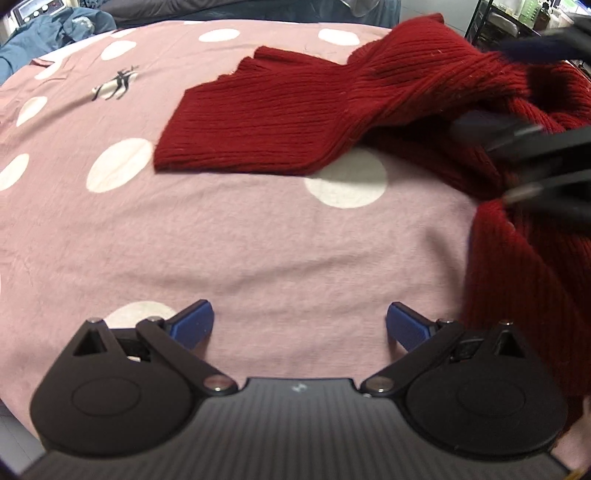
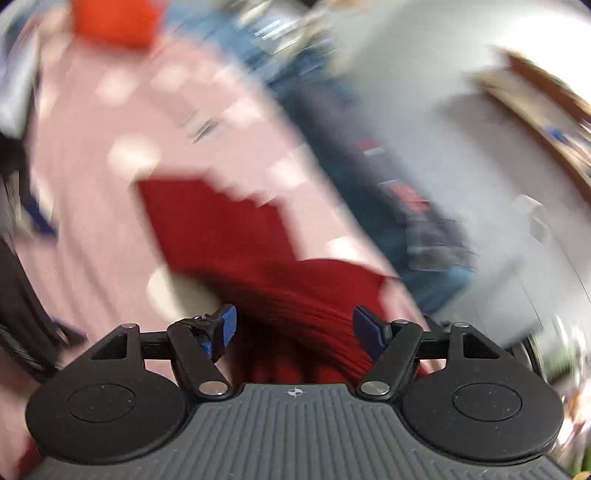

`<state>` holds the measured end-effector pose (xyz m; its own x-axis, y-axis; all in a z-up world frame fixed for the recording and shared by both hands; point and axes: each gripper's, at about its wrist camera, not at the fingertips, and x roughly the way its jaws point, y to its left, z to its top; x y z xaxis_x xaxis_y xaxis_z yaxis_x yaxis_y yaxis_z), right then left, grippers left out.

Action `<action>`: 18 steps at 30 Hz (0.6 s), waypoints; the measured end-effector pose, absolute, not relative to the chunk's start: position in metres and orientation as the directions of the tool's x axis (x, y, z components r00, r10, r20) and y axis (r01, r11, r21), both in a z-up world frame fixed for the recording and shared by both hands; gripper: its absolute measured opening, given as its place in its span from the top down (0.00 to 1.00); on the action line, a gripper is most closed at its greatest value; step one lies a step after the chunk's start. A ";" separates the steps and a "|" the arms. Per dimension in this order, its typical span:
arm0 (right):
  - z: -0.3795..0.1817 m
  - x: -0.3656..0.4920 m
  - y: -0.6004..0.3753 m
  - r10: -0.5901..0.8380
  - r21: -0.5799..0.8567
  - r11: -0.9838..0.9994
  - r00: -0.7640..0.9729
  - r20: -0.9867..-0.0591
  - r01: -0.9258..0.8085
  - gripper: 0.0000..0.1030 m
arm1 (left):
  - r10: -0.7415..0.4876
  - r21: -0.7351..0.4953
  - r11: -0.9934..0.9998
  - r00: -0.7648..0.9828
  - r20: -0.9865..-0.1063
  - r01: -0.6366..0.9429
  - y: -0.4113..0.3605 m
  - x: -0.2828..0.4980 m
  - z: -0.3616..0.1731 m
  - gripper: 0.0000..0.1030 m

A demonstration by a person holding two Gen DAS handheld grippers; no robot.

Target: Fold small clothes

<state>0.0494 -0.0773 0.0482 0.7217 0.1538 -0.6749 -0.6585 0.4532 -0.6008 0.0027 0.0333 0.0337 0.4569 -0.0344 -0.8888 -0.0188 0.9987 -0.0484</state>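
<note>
A dark red ribbed knit garment (image 1: 295, 110) lies on the pink polka-dot sheet (image 1: 229, 243), its flat end toward the middle and its bunched part at the right. My left gripper (image 1: 299, 326) is open and empty over bare sheet, to the left of the garment's hanging edge (image 1: 517, 288). The other gripper (image 1: 546, 158) shows blurred at the right, over the bunched knit. In the blurred right wrist view, my right gripper (image 2: 291, 328) is open with the red knit (image 2: 295, 306) lying between and under its blue pads (image 2: 227, 325), not clamped.
Blue clothes (image 1: 55, 33) are piled at the sheet's far left edge. A dark shelf rack (image 1: 517, 18) stands at the far right. In the right wrist view an orange-red item (image 2: 114, 22) sits far away, and blue and dark fabrics (image 2: 369, 147) lie beside the sheet.
</note>
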 end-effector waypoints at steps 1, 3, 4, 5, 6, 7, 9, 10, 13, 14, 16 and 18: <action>0.035 0.054 -0.069 0.137 -0.638 0.398 0.730 -0.669 -0.659 0.00 | -0.033 -0.047 0.999 0.459 -0.888 -0.019 0.035 0.003 0.034 0.00; 0.018 0.061 -0.061 0.119 -0.689 0.327 0.751 -0.649 -0.647 0.00 | -0.033 -0.048 0.999 0.461 -0.887 -0.020 0.036 0.006 0.033 0.00; 0.014 0.066 -0.062 0.107 -0.691 0.323 0.751 -0.652 -0.646 0.08 | -0.032 -0.046 0.999 0.463 -0.886 -0.018 0.036 0.008 0.033 0.00; 0.016 0.072 -0.066 0.095 -0.675 0.349 0.742 -0.664 -0.649 0.24 | -0.032 -0.045 0.999 0.466 -0.884 -0.016 0.036 0.011 0.034 0.00; 0.026 0.079 -0.071 0.094 -0.634 0.410 0.722 -0.686 -0.656 0.64 | -0.033 -0.046 0.999 0.473 -0.880 -0.016 0.035 0.013 0.034 0.00; 0.043 0.088 -0.082 0.130 -0.548 0.514 0.691 -0.711 -0.660 0.68 | -0.038 -0.052 0.999 0.481 -0.876 -0.015 0.034 0.016 0.035 0.00; 0.079 0.107 -0.108 0.183 -0.408 0.681 0.681 -0.709 -0.608 0.80 | -0.055 -0.074 0.997 0.512 -0.857 -0.017 0.033 0.022 0.041 0.00; 0.097 0.113 -0.121 0.179 -0.394 0.730 0.713 -0.678 -0.558 0.81 | -0.062 -0.086 0.996 0.534 -0.843 -0.020 0.032 0.024 0.044 0.00; 0.144 0.125 -0.172 0.077 -0.415 0.843 0.840 -0.537 -0.342 0.82 | -0.097 -0.139 0.990 0.596 -0.797 -0.025 0.028 0.037 0.054 0.00; 0.159 0.132 -0.193 0.017 -0.405 0.880 0.868 -0.497 -0.249 0.83 | -0.122 -0.165 0.986 0.601 -0.790 -0.017 0.027 0.043 0.056 0.00; 0.178 0.149 -0.245 -0.129 -0.351 0.935 0.871 -0.473 -0.052 0.84 | -0.184 -0.220 0.975 0.590 -0.786 0.010 0.021 0.057 0.056 0.00; 0.187 0.159 -0.288 -0.285 -0.346 0.930 0.843 -0.456 0.127 0.84 | -0.224 -0.258 0.966 0.579 -0.784 0.025 0.016 0.070 0.054 0.00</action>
<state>0.1593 -0.2880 0.1874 0.8433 -0.2847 -0.4559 0.1270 0.9297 -0.3456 0.0704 0.0162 0.0539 0.5788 -0.2244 -0.7840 0.0247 0.9658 -0.2583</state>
